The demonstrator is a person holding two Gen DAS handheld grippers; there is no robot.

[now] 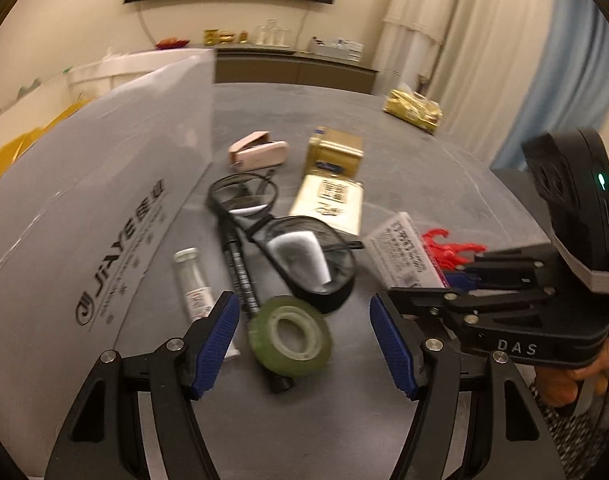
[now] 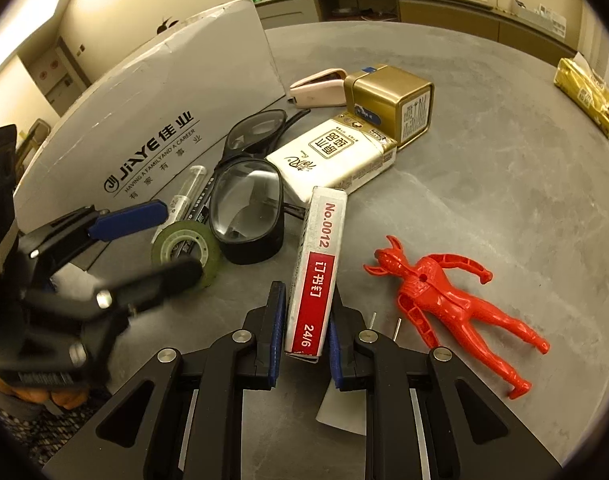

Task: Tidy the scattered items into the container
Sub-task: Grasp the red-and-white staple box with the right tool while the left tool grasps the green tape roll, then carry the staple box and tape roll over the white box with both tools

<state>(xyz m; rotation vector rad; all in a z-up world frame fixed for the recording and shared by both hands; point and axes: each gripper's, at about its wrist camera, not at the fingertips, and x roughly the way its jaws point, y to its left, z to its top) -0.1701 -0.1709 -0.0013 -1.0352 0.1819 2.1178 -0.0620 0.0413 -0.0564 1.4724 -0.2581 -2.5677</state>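
Gripping the staple box point(image 2: 318, 268) near its end, the right claw point(image 2: 304, 334) has both blue pads against the box's long sides – clenched on it, box lying on the tabletop point(image 2: 484, 168) between the red figure point(image 2: 448, 304) and the glasses point(image 2: 246, 204). Left claw point(image 1: 304, 344) is released, jaws wide, w/ the green tape roll point(image 1: 290, 334) btwn them. Container is prob. the grey JIAYE box point(image 2: 144, 120) at the left edge of the clutter.

To do it well: lift straight up so the box doesn't tilt in such an end-on grip, clear the glasses, then carry over the wall.

Count – 1 staple box, 1 tape roll, 1 glasses, 1 figure, 1 marker point(image 1: 238, 264), 1 vial point(image 1: 192, 280), 1 pink stapler point(image 2: 318, 90), 1 gold tin point(image 2: 392, 102), 1 white pack point(image 2: 332, 158).
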